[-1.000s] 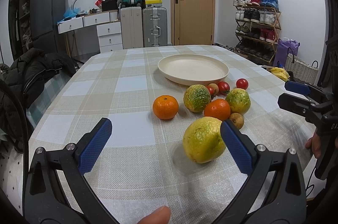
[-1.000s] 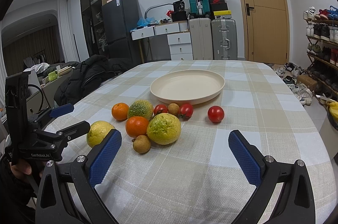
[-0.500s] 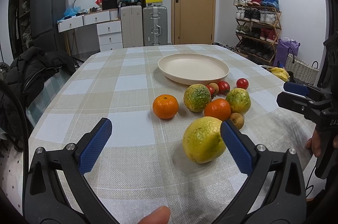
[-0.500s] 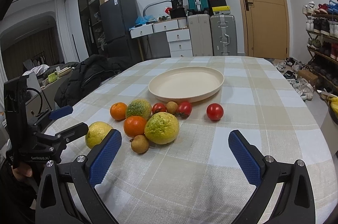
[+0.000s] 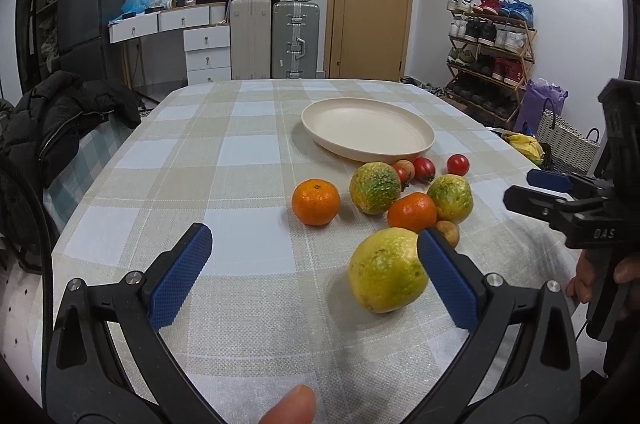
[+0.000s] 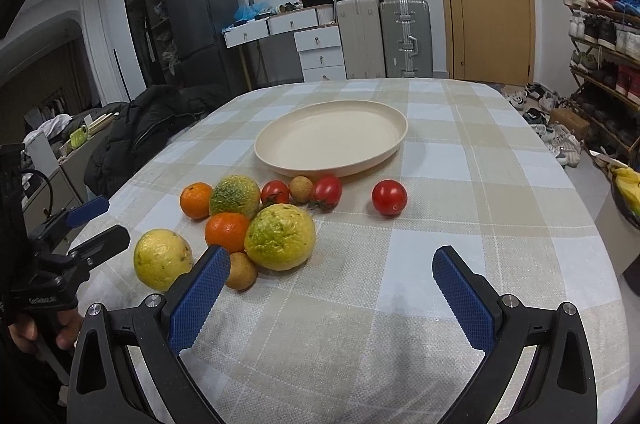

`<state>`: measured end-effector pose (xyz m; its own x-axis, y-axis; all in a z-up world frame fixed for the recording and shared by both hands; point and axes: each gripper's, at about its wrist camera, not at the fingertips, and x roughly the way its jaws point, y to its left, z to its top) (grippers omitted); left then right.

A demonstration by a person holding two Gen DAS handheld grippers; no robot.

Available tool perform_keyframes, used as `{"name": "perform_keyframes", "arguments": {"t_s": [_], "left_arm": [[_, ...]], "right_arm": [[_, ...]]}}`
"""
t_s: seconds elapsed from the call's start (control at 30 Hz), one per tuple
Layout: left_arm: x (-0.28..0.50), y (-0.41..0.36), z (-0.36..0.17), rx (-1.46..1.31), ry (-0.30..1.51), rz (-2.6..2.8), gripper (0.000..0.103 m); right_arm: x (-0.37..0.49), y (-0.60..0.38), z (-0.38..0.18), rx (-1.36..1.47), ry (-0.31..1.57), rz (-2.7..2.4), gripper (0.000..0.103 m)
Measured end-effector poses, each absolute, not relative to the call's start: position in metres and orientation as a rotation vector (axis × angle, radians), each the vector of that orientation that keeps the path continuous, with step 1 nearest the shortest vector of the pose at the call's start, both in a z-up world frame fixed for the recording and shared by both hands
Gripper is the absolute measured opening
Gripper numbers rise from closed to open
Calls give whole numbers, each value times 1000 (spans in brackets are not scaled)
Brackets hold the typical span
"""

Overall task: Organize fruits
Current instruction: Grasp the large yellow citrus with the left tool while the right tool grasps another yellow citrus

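Both claws spread, holding nothing: left claw (image 5: 314,274), right claw (image 6: 330,288). Fruits loose on counter (image 5: 248,163) near bare plate (image 5: 368,131); yellow citrus (image 5: 386,270) could roll if nudged off-center.

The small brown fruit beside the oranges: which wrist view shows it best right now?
The right wrist view: the small brown fruit sits near and almost whole, just past the right gripper's left finger. In the left wrist view it is mostly hidden behind the left gripper's right finger.
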<state>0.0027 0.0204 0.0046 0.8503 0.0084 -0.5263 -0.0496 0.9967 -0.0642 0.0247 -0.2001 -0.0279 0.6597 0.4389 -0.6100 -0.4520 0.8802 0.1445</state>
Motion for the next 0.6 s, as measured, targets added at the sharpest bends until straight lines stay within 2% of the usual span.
{"name": "perform_keyframes", "arguments": {"t_s": [0.17,0.43,0.6], "left_arm": [[-3,5,8,-5,524,20,103],[6,-13,-4,26,613,0,102],[17,-15,-17,12,677,-6,103]], "right_arm": [[40,-194,-33,-32,762,487,103],[52,-177,-40,-47,821,525,103],[60,-165,-46,-62,857,554,89]]}}
